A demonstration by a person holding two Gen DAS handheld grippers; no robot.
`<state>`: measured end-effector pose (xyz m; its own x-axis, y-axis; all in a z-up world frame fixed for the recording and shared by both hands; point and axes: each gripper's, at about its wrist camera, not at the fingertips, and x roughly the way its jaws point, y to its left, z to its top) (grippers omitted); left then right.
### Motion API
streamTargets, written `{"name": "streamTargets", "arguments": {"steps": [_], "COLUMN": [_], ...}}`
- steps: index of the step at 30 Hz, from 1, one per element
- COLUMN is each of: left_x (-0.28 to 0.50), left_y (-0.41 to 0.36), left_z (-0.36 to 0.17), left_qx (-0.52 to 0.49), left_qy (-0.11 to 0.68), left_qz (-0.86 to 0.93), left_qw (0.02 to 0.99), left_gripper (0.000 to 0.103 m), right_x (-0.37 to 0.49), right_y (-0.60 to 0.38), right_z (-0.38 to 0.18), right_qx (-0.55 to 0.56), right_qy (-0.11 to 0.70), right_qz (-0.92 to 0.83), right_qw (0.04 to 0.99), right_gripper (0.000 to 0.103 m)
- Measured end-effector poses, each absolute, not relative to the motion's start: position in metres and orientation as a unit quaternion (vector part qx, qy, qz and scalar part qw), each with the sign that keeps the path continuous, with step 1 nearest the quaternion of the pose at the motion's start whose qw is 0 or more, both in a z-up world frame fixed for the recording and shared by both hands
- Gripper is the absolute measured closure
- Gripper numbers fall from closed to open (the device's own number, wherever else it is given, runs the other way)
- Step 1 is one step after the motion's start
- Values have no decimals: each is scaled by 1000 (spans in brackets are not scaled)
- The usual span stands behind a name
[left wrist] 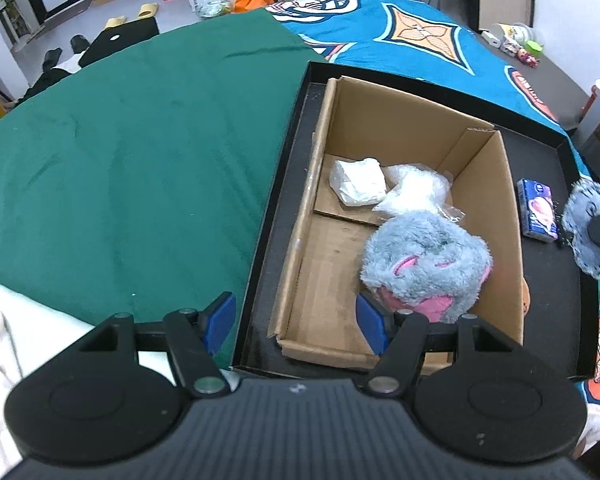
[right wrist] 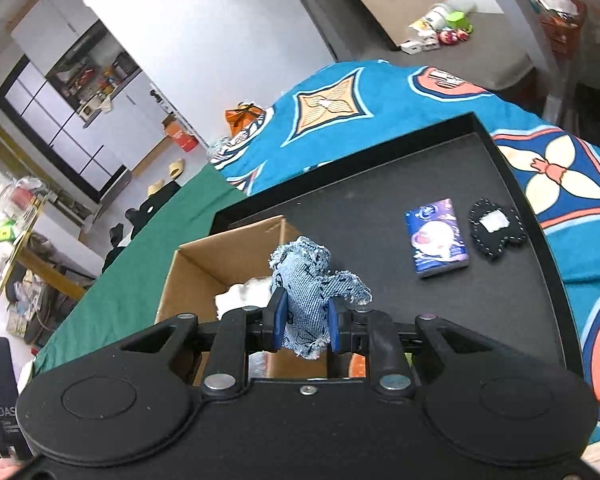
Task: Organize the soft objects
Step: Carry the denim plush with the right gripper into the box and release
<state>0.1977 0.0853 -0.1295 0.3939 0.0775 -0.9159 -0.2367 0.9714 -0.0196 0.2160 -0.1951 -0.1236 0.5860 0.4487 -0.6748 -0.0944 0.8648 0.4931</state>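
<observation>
A cardboard box (left wrist: pixel 384 128) stands in a black tray (left wrist: pixel 548 296) on the bed. Inside the box lie a grey and pink plush toy (left wrist: pixel 424 264), a white folded cloth (left wrist: pixel 358 181) and a clear plastic bag (left wrist: pixel 416 190). My left gripper (left wrist: pixel 296 322) hovers open over the box's near left corner, holding nothing. My right gripper (right wrist: pixel 306 322) is shut on a frayed denim soft piece (right wrist: pixel 310 296), held up above the box (right wrist: pixel 220 264); this denim piece (left wrist: pixel 588 228) shows at the right edge of the left wrist view. A blue tissue pack (right wrist: pixel 438 238) and a black felt patch (right wrist: pixel 496 228) lie on the tray (right wrist: pixel 380 192).
A green cloth (left wrist: pixel 132 152) covers the bed left of the tray, a blue patterned blanket (left wrist: pixel 412 36) lies behind and to the right. Small items sit on a grey side surface (right wrist: pixel 476 44). Bags, slippers and boxes are on the floor beyond the bed.
</observation>
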Motion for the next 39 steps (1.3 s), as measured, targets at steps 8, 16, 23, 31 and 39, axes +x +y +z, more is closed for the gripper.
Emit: {"name": "streamTargets", "arguments": {"steps": [8,16,23,31,39], "left_x": [197,197,196,196,194], "left_y": [90,94,98,114,130], "left_z": [-133,-137,-144,-150,-151], "left_qx": [-91,-105,-118,-136,-165], "left_qy": [532,523,516,508,506], "left_qz": [75,54,32,31,14], "left_qw": [838,844,848,850,847], "left_gripper": [39,44,60,83,86], "right_x": [212,210,212,217,219], "right_y": [-171,-150,-126,-98,-71], "right_z": [-116,-112,-109,-112,-117], "right_qx": [186,160,133,104,89], "right_qy": [424,422,426,434,440], "right_qz": [167,169,167,170,185], "right_qw": [871,876,879,879,874], "right_gripper": [82,82,81,81,80]}}
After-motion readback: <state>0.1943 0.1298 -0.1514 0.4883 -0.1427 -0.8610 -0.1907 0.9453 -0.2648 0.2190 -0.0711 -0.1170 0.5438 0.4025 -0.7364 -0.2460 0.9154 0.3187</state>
